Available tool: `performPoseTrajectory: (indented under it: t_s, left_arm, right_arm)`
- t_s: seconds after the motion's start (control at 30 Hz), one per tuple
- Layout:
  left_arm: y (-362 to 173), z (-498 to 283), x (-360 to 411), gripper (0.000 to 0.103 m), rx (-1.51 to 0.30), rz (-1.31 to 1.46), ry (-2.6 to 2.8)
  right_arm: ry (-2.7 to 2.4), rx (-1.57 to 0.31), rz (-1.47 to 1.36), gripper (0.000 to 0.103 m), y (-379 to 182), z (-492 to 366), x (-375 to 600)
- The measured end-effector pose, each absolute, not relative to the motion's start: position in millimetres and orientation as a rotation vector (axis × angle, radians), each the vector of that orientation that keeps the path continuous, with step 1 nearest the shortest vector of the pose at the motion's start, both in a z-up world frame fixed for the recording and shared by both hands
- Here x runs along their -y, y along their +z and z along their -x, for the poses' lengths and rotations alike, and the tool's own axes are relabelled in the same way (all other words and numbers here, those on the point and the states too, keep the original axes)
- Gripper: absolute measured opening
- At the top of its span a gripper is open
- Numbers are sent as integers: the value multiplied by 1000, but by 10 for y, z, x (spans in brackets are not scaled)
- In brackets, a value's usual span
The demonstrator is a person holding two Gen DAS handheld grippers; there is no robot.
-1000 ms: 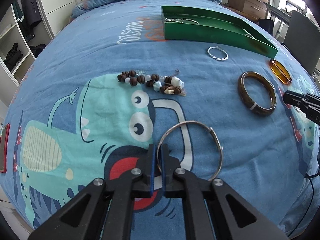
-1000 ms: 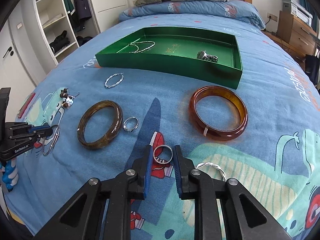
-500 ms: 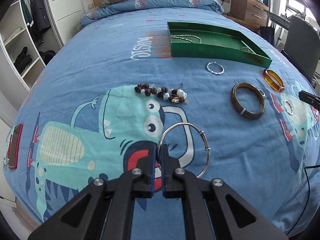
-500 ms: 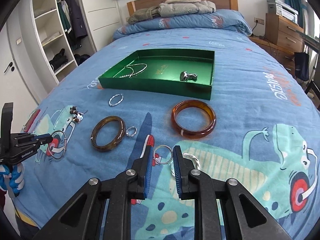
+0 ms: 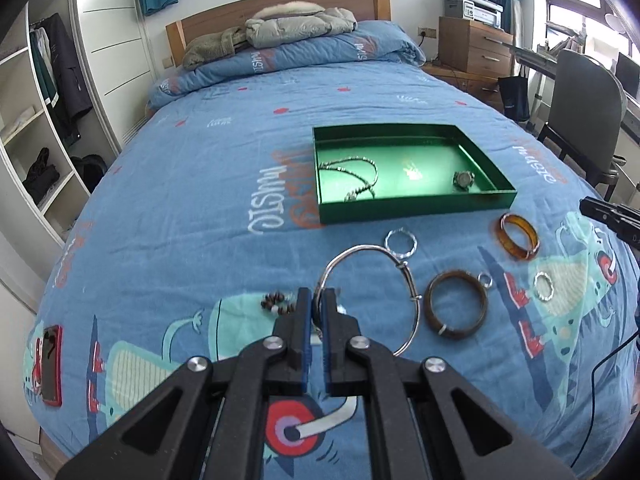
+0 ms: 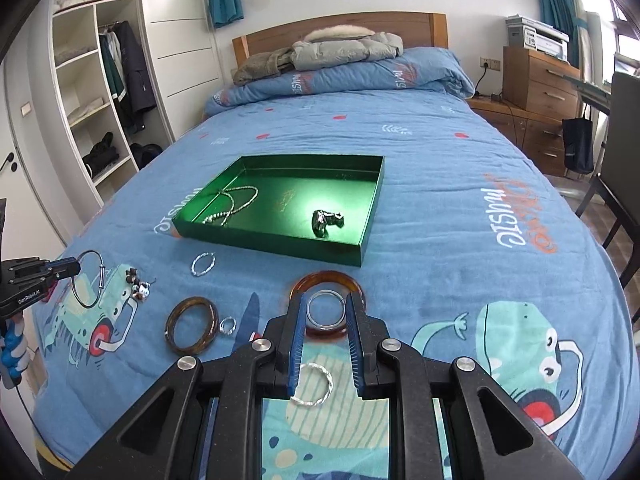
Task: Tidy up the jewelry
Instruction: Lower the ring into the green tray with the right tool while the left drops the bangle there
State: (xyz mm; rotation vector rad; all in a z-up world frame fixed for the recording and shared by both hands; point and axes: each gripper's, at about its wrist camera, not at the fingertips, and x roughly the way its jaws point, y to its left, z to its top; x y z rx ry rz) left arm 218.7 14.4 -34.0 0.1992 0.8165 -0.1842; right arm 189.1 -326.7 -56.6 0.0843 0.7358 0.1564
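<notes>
Your left gripper (image 5: 316, 308) is clamped on the thin wire of the large silver bangle (image 5: 370, 292), which sticks out ahead and to the right of its tips, clear of the blue bedspread (image 5: 200, 208). Your right gripper (image 6: 325, 312) pinches a small silver ring-shaped bangle (image 6: 326, 309) across its width between the blue pads. The green tray (image 6: 362, 248) lies ahead of both tools, well apart from either, holding a bead necklace (image 6: 234, 206) and a watch (image 6: 326, 222). An amber bangle (image 6: 320, 280) lies right under the right tips.
</notes>
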Motion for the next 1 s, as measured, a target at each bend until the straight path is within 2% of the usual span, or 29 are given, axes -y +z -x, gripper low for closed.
performPoseTrajectory:
  t_s: [0.37, 0.73, 1.0]
  left_arm:
    - [-143, -3384, 527, 4, -756, -182, -234]
    - [-645, -4389, 1069, 4, -837, -188, -254]
    - [-1134, -4777, 1033, 4, -945, -169, -212]
  right_arm:
    - [168, -720, -62, 20, -545, -3071, 3298]
    - [218, -834, -17, 20, -1033, -4178, 3092]
    - [223, -924, 39, 20, -1324, -4499, 3010]
